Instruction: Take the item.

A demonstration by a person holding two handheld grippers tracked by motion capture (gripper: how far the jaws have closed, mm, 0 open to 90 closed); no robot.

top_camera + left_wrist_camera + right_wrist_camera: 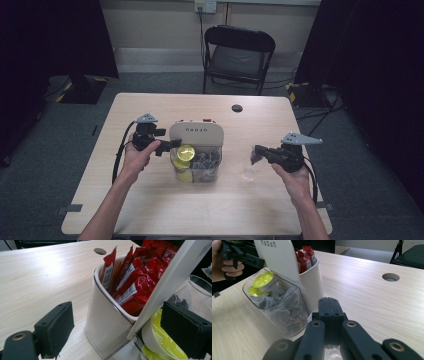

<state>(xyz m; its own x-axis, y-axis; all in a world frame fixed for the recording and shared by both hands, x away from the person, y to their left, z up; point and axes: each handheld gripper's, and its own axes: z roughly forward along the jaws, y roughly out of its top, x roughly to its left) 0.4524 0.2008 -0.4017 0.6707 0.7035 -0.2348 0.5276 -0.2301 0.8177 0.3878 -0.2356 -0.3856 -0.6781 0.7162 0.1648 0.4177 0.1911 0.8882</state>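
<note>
A white organiser with a raised lid [196, 131] stands mid-table. Its rear white compartment [105, 322] holds red sachets [135, 282]. The clear front bin [282, 307] contains yellow-green capsules [185, 151] and several clear-wrapped packets. My left gripper [170, 145] is at the organiser's left side, open. Its jaws stand wide apart either side of the lid edge and the compartment corner, and the pads are not pressing. To the right of the organiser, my right gripper [255, 156] is shut on a clear sachet [248, 171], which hangs from its tips just above the table.
A round cable hole [237, 108] lies in the table behind the organiser. A black folding chair [237, 55] stands beyond the far edge. Bare wood [150, 210] stretches in front of the organiser toward the person's side.
</note>
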